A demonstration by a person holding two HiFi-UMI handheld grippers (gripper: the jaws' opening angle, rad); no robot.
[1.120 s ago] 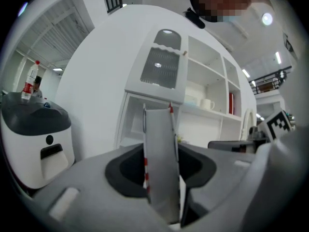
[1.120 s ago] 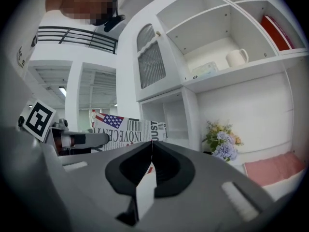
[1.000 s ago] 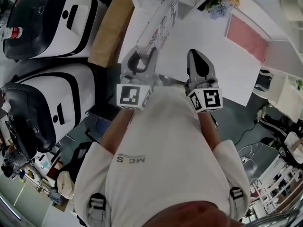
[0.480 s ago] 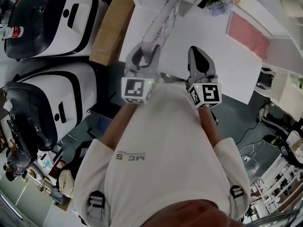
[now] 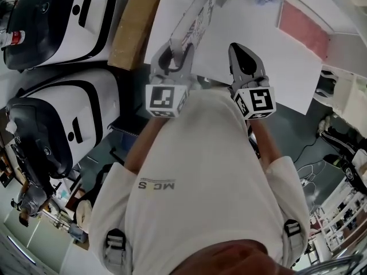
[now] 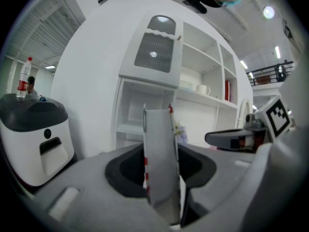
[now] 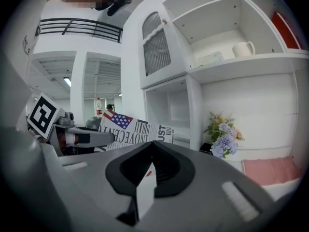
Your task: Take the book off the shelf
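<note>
The left gripper (image 5: pixel 176 46) clamps a thin white book with red-striped edges (image 6: pixel 159 144), upright just before the white shelf unit (image 7: pixel 193 76). The right gripper (image 5: pixel 238 50), also before that unit, is closed and empty.

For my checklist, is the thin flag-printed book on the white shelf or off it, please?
Off it: the left gripper clamps the thin flag-printed book in front of the white shelf.

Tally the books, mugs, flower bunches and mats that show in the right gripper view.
Books: 2, the flag-printed book and what looks like a red book on the upper shelf
Mugs: 1, the white mug
Flower bunches: 1, the flower bunch
Mats: 1, the pink mat
Total: 5
</note>
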